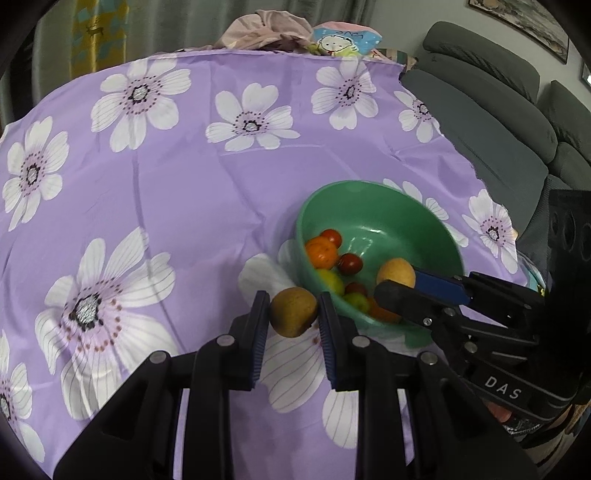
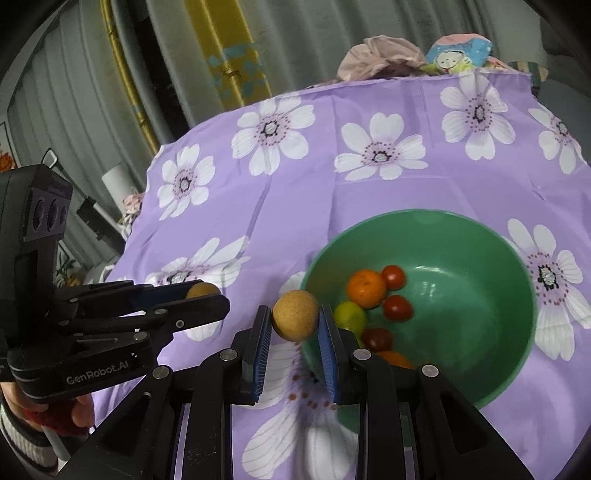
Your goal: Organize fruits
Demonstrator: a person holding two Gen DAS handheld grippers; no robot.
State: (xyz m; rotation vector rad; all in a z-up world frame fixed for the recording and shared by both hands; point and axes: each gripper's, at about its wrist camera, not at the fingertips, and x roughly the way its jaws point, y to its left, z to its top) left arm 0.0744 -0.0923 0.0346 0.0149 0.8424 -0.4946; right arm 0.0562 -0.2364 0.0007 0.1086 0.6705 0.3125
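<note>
My left gripper (image 1: 293, 308) is shut on a brownish round fruit (image 1: 293, 317), held above the purple floral cloth just left of the green bowl (image 1: 388, 218). My right gripper (image 2: 295, 319) is shut on a similar tan round fruit (image 2: 295, 310) at the bowl's (image 2: 461, 258) left rim. In the left wrist view the right gripper (image 1: 397, 282) comes in from the right with its fruit (image 1: 397, 271) over the bowl. The left gripper (image 2: 205, 295) shows at the left of the right wrist view. Inside the bowl lie an orange (image 2: 365, 288), red tomatoes (image 2: 397, 308) and a green fruit (image 2: 349, 314).
The purple floral cloth (image 1: 184, 184) covers the whole table. A heap of pink fabric (image 1: 266, 29) and a cartoon-print bag (image 1: 343, 40) sit at its far edge. A grey sofa (image 1: 480, 110) stands to the right. A person's hand (image 2: 74, 410) holds the left gripper's handle.
</note>
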